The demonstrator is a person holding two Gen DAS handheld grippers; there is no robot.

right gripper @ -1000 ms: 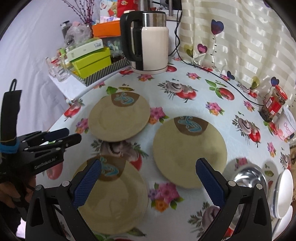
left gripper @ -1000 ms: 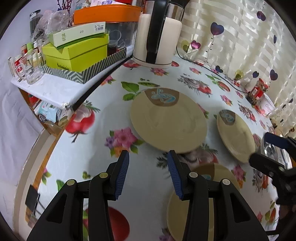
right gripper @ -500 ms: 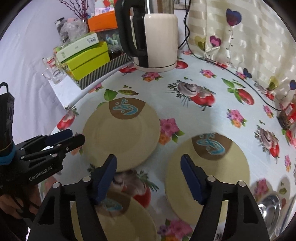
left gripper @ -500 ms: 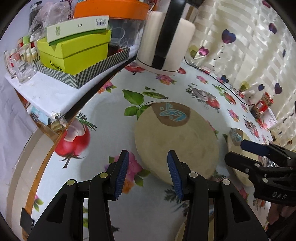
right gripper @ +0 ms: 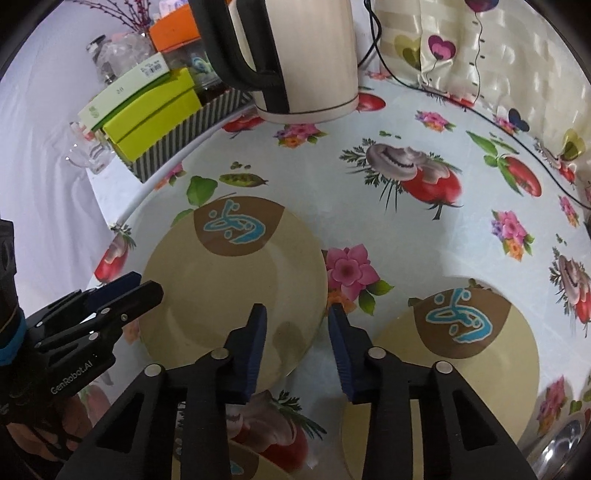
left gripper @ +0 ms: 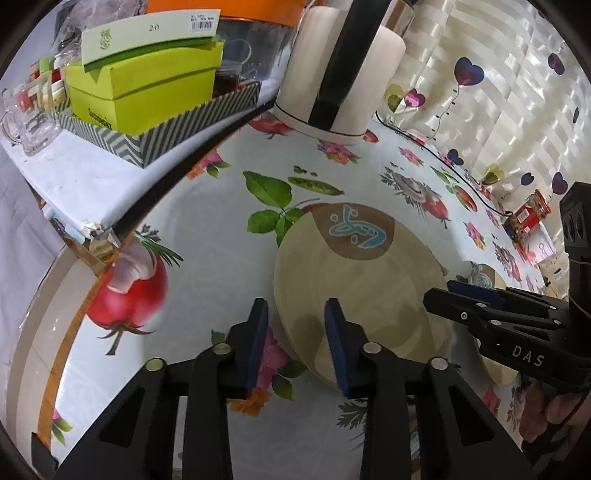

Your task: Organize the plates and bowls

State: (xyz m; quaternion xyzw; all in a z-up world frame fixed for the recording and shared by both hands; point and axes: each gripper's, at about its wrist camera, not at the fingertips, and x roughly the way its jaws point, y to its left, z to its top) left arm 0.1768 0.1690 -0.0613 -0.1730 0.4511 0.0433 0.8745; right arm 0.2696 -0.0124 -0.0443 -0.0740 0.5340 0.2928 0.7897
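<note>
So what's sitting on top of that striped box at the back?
On the striped box sits a lime green box, with a flat white-and-green box lying on it. A clear container with an orange lid stands behind; its contents are unclear.

Left gripper [left gripper: 295, 332]: we see black arms, 2 blue ribbed pads, round silver screws, white "GenRobot.AI" letters.
Right gripper [right gripper: 295, 336]: black arms, blue pads, silver screws, white "DAS" letters.
Hand [left gripper: 550, 410]: bare skin.
</note>
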